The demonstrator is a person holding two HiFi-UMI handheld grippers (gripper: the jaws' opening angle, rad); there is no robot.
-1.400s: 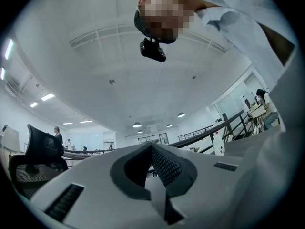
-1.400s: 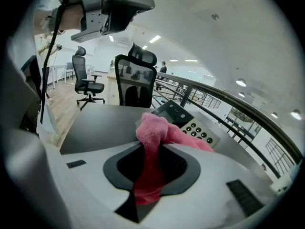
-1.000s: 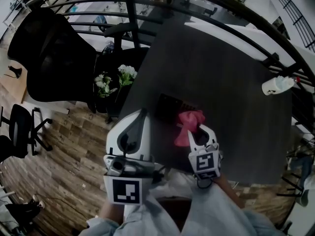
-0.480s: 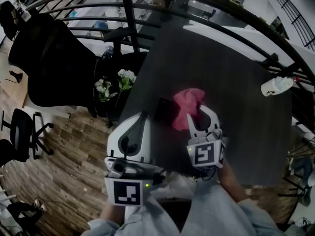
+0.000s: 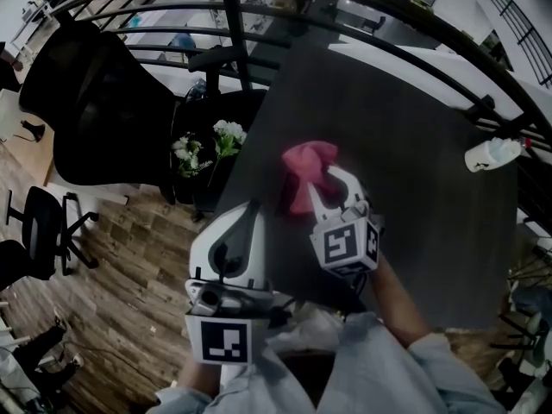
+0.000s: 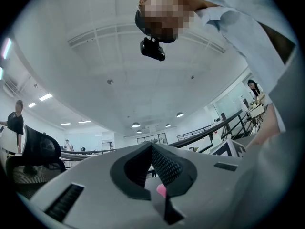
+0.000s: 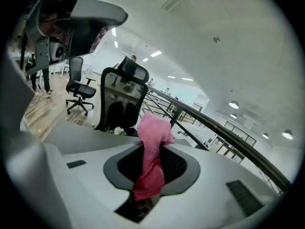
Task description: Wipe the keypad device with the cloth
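A: Head view: right gripper (image 5: 332, 195) is clamped on the soft pink cloth (image 5: 306, 164), mid dark table (image 5: 405, 145). I can't make out the keypad device; probably underneath. Left gripper (image 5: 247, 207) sits idle at the near edge.
B: Gripper views?
A: Left: jaws together, empty. Right: cloth is bunched between the jaws. It looks light and limp, so I'd grip the bunch. Since half a second ago it has slid left and farther away.

White-shelled left gripper (image 5: 248, 210) and right gripper (image 5: 329, 182) have dark ribbed pads (image 7: 174, 165); each carries a black-and-white marker cube (image 5: 226, 341), with light blue sleeves (image 5: 435, 373) behind it.
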